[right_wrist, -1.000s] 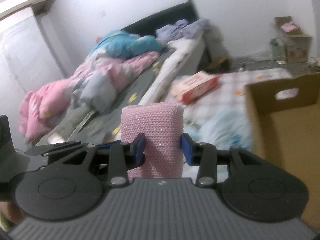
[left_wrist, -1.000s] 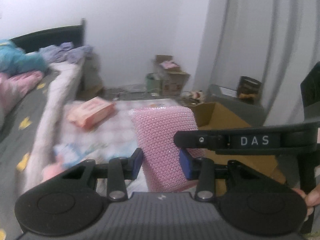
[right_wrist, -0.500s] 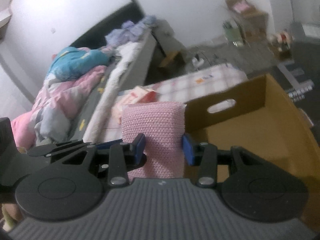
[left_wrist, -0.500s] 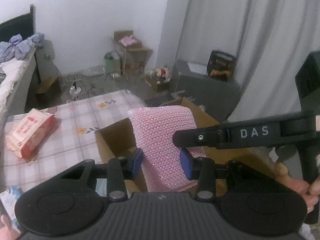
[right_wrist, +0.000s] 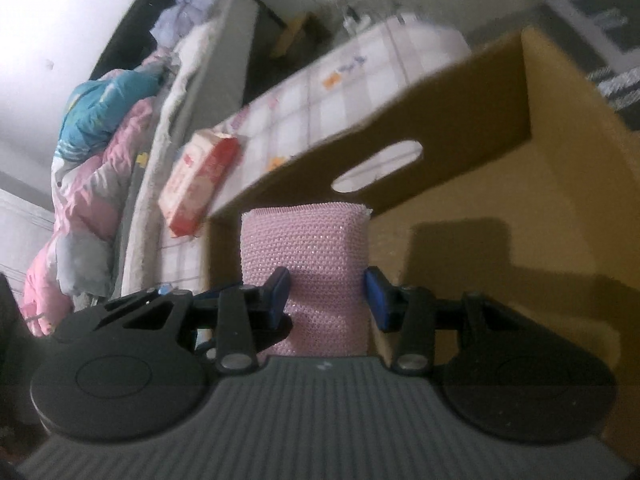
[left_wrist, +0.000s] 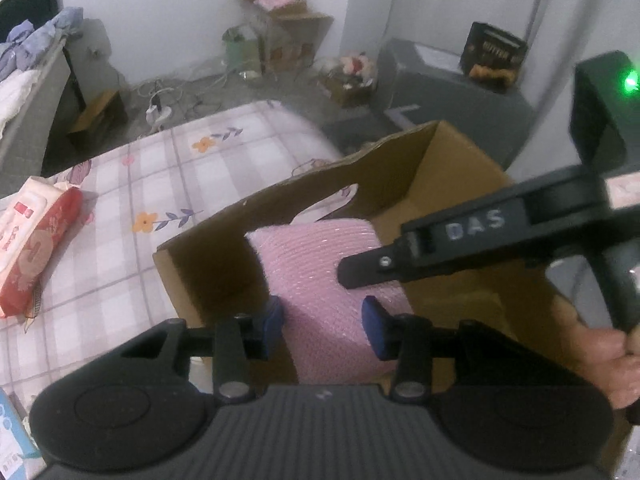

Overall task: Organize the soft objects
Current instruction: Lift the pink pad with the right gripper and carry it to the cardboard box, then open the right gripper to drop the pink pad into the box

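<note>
The sponge [left_wrist: 332,280] is pale pink with a fine knitted, glinting mesh, and the box [left_wrist: 404,168] around it is plain brown cardboard. Both the left tool [left_wrist: 322,326] and the right tool [right_wrist: 326,298] are black with blue pads, and the right one carries white letters. The cloth [left_wrist: 168,184] is lilac-and-white check with small orange flowers, and the pack [left_wrist: 36,240] on it is red and white

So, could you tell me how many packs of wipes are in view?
1: the red-and-white pack lies on the checked sheet, left of the cardboard box. A blue-and-white item, cut off at the bottom-left edge, might be another; too little shows.
</note>
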A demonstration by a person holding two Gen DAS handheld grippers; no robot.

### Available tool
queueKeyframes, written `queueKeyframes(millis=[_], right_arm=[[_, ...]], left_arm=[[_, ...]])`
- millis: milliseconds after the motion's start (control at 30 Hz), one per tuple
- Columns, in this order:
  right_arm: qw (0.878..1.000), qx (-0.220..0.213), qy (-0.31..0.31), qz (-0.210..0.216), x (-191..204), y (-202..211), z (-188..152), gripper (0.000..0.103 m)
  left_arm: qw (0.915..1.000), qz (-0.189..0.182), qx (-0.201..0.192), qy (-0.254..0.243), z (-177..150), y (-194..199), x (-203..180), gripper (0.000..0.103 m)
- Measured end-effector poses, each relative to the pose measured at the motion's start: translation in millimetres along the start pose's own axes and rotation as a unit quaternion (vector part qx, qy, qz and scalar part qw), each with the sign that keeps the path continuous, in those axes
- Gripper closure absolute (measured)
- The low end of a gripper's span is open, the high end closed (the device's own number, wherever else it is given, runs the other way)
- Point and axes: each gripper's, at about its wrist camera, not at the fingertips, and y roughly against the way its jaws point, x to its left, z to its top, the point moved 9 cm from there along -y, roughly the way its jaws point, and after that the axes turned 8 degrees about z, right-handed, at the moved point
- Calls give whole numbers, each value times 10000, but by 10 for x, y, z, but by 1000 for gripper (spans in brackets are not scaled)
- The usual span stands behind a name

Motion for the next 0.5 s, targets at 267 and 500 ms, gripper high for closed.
queueKeyframes(millis=[267,500], right_arm=[[9989,366,-272,-112,-329,-594,76,61],[9986,358,-218,-334,-360,-661,45,64]], left_arm=[[10000,-15,46,54,15,-93,76,52],[9998,-61,-163,69,8,99,154,47]])
